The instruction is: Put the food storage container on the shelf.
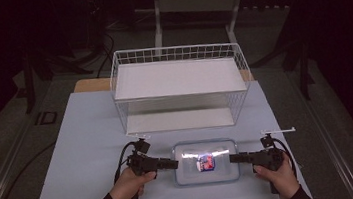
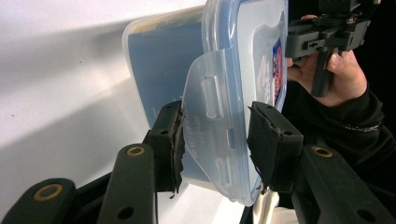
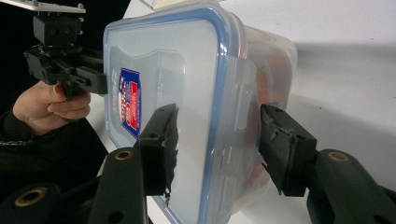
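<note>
- Clear plastic made up the rectangular, blue-rimmed lidded food container, which lay flat on the pale blue tabletop, near its front edge and between my two hands.
- A red-and-blue label sat on the middle of its lid.
- My left tongs lay level, pointed at the container's left end. In the left gripper view the translucent side latch flap stood between the pads; the left pad touched the flap and the right pad lay close against the lid edge. Whether both pads truly pressed, I couldn't tell.
- My right tongs lay level at the container's right end. In the right gripper view the jaws were spread to either side of the latch on that end, one pad over the lid and the other beside the container wall, with a gap on each side.
- Behind the container, well apart from it, stood a white wire rack with two flat white shelves.
- My dark sleeves came in from the bottom of the high view.
</note>
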`<move>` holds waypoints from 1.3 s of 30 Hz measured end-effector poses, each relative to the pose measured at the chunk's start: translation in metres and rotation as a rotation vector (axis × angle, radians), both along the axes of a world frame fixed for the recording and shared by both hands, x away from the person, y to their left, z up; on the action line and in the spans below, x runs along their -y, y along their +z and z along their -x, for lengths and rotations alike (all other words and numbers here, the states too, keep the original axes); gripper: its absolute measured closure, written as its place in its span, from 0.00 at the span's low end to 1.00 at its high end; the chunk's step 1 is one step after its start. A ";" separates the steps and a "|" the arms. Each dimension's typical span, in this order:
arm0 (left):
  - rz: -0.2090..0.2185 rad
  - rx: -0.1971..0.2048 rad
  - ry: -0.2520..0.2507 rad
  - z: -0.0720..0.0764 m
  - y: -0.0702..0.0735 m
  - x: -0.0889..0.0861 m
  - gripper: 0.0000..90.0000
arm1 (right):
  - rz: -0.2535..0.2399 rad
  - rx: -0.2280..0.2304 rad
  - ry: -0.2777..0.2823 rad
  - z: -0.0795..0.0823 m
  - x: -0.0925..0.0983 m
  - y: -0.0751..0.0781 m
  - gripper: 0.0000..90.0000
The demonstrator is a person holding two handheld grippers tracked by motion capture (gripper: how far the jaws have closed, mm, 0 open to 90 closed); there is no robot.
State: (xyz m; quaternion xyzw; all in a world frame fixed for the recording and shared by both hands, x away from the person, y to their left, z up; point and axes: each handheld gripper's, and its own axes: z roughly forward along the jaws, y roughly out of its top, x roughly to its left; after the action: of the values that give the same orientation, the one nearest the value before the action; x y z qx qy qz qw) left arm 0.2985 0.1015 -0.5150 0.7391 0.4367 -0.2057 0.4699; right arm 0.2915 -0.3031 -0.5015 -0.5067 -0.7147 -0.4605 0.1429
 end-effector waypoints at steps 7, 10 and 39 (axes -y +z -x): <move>-0.007 0.007 0.005 0.006 0.004 0.000 0.64 | 0.025 0.031 0.002 0.006 -0.003 0.006 0.54; -0.003 0.018 0.013 0.007 0.008 -0.002 0.64 | 0.030 0.048 -0.005 0.007 -0.005 0.010 0.55; 0.028 0.252 0.099 -0.020 0.149 -0.048 0.64 | 0.005 0.303 0.017 -0.033 -0.048 0.148 0.55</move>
State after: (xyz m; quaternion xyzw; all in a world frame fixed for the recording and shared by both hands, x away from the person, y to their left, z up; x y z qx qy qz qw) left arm 0.3184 0.1493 -0.3660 0.7301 0.4073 -0.0940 0.5406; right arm 0.3242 -0.2551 -0.3535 -0.4259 -0.7333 -0.5288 0.0362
